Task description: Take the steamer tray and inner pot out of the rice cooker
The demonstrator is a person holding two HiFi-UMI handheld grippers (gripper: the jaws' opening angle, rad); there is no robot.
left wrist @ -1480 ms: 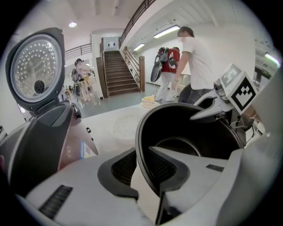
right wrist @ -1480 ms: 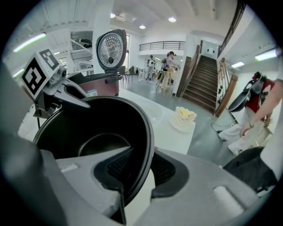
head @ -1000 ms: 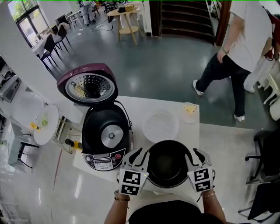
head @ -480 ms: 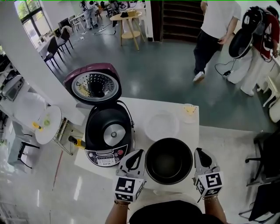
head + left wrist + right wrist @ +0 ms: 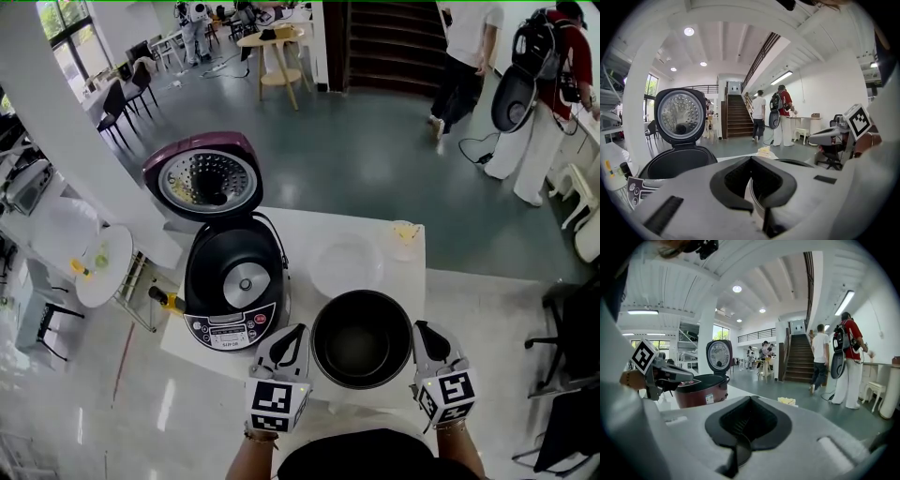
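— At the near edge of the surface [image 5: 300, 230], what is to be noted of the two tools?

— The left hand-held gripper [image 5: 296, 334] and the right hand-held gripper [image 5: 425, 330] are each seen with jaws brought together and nothing caught between them. A second ago both were set against the sides of the inner pot [image 5: 361, 342], with jaws somewhat apart. Now each has been drawn back toward the person, and a gap is left on either side of the pot.

— And the pot itself?

— It has been set down upright on the surface, between the two grippers and just to the right of the rice cooker [image 5: 234, 281]. It is seen to be empty and is no longer held.

— What lies beyond it?

— The steamer tray [image 5: 345, 265] is laid flat on the surface just behind the pot and has not been shifted over the last second. The cooker's lid [image 5: 200, 178] is stood open, and the cavity is shown bare, with the heating plate exposed.

— What is meant for the task?

— Both pieces are judged to be out, and nothing further appears to be required.
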